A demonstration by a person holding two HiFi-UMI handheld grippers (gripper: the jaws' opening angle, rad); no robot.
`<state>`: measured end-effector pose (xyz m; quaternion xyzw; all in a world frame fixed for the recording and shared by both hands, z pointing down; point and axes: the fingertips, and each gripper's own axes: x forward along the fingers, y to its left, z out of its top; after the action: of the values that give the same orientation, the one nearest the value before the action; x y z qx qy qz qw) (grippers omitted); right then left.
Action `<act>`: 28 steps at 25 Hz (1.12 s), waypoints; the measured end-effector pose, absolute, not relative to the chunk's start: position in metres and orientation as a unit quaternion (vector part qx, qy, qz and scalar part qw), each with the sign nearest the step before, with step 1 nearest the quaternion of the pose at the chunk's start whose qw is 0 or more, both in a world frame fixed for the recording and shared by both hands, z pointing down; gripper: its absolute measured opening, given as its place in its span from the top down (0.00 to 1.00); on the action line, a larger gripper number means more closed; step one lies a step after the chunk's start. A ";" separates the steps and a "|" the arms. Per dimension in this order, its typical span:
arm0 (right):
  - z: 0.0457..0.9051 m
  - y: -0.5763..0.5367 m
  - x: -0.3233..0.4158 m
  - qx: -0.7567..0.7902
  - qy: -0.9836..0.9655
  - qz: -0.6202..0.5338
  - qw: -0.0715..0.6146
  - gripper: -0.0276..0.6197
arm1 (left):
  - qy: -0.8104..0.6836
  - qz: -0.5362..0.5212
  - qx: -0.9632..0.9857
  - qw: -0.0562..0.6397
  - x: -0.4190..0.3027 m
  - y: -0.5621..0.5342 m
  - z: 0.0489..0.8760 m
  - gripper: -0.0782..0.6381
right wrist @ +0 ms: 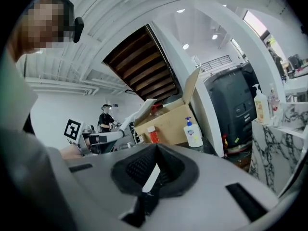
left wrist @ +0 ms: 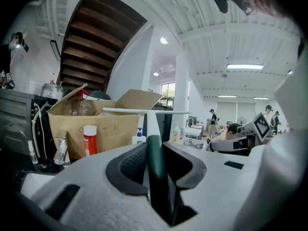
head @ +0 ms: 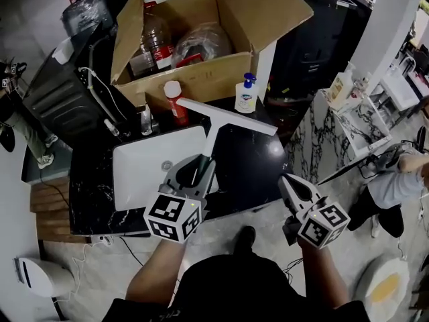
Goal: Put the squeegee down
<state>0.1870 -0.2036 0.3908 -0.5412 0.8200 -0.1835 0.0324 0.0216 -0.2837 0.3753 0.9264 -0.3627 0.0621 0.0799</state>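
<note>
Squeegee (head: 213,131) with a dark green handle, a white neck and a long white blade, held in the air above a black counter (head: 258,163). The blade end points away from the person, toward the far side.

From left to right:

- **Sink:** one white sink basin (head: 137,173) is set into the counter, with one faucet (head: 146,121) at its far edge.
- **Left gripper:** the left gripper (head: 199,168) hangs over the basin's right rim. Its jaws are clamped partway closed on the green handle, and the handle runs straight out between the pads.
- **Far objects:** beyond the blade stand one red can with a white cap (head: 175,102), one open cardboard box (head: 201,42) and one pump bottle (head: 247,94).
- **Right gripper:** the right gripper (head: 287,181) floats near the counter's near right corner. Its jaws are closed together with nothing between them.

That makes one squeegee and two grippers.

The step in hand appears to be carrying the squeegee to a resting spot. To do it well, the bare black surface to the right of the basin looks like the best place. The blade would need to stay level and short of the can and the bottle. The handle should come down until it lies flat on the counter, and only then should the left jaws let go. The right gripper seems best kept out of the way.
</note>
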 end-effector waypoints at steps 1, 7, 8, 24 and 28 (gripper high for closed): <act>0.390 -0.211 0.195 -0.538 0.822 -0.183 0.033 0.95 | -0.366 0.062 0.925 0.079 0.029 -0.290 0.374 0.75; 0.391 -0.247 0.227 -0.518 0.835 -0.183 0.033 0.95 | -0.378 0.061 0.921 0.071 0.065 -0.313 0.368 0.75; 0.393 -0.251 0.229 -0.514 0.837 -0.183 0.032 0.95 | -0.380 0.061 0.920 0.071 0.069 -0.314 0.368 0.75; 0.401 -0.257 0.186 -0.523 0.831 -0.191 -0.011 0.95 | -0.356 0.049 0.928 0.095 0.046 -0.313 0.385 0.75; 0.409 -0.253 0.172 -0.515 0.834 -0.197 -0.022 0.95 | -0.354 0.050 0.927 0.115 0.041 -0.316 0.397 0.75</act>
<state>0.1725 -0.2527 0.4093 -0.5147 0.8341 -0.1970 -0.0220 0.0412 -0.3158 0.3966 0.9267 -0.3544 0.0497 0.1149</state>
